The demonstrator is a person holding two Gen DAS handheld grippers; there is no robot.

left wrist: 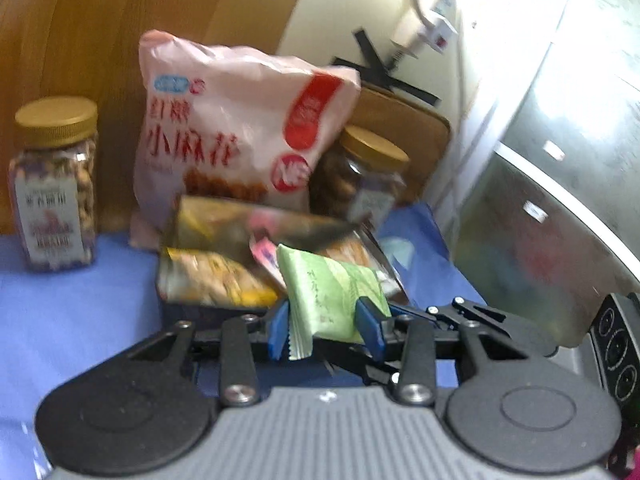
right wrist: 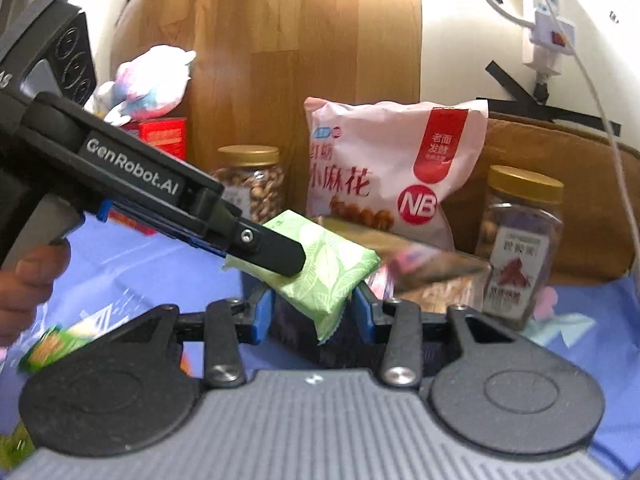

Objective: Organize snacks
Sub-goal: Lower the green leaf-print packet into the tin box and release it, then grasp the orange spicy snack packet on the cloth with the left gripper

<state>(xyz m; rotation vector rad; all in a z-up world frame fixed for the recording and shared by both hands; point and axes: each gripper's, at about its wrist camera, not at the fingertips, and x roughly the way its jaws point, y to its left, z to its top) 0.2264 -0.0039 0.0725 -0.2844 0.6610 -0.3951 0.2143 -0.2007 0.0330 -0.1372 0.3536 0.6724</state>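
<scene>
Gripping a green packet (left wrist: 334, 294) between its blue pads (left wrist: 280, 326), the left gripper (left wrist: 326, 326) has its jaws clenched on the packet's near end, holding it over the near edge of a box (left wrist: 208, 314) of wrapped snacks. In the right wrist view the same packet (right wrist: 320, 276) hangs in the gap of the right gripper (right wrist: 312, 316), whose jaws stand apart on either side; whether they touch it I cannot tell. The left gripper (right wrist: 276, 256) reaches in there from the left, one black finger lying across the packet. Behind the box a pink bag (left wrist: 240, 128) stands upright against a wooden board (left wrist: 100, 32). One gold-lidded jar (left wrist: 56, 184) sits far left of the bag, another jar (left wrist: 360, 176) just right of it, both on the blue surface (left wrist: 80, 312). A plush toy (right wrist: 148, 84) rests far left in the right view.
</scene>
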